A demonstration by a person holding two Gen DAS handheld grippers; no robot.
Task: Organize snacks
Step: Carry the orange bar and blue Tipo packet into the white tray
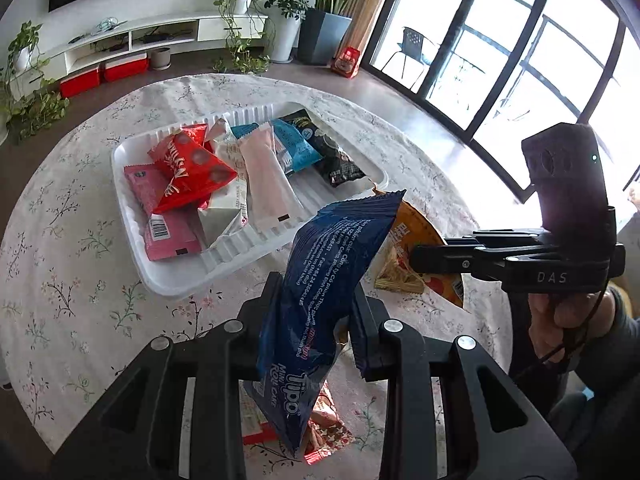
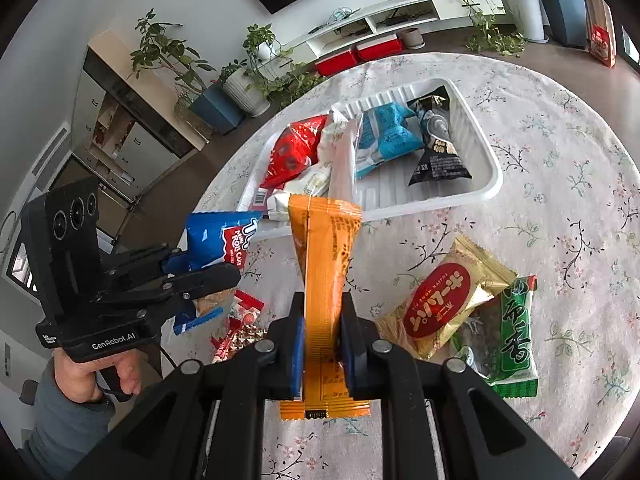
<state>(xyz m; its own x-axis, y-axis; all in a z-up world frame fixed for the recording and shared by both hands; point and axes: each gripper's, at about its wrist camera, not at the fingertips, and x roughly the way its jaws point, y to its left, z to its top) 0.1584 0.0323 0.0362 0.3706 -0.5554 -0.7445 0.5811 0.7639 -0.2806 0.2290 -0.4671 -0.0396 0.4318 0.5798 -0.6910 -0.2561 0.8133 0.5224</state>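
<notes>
Crinkly blue packet [image 1: 320,304] pinched in left hand-held gripper [image 1: 316,312], orange packet [image 2: 324,280] in right [image 2: 322,332].

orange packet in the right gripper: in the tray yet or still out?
Out. The orange packet is clamped in the right gripper, held above the tablecloth short of the white tray.

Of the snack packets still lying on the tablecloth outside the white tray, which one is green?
The green packet with white characters, at the table edge nearest the right gripper. It lies partly under the gold packet with the red oval.
</notes>
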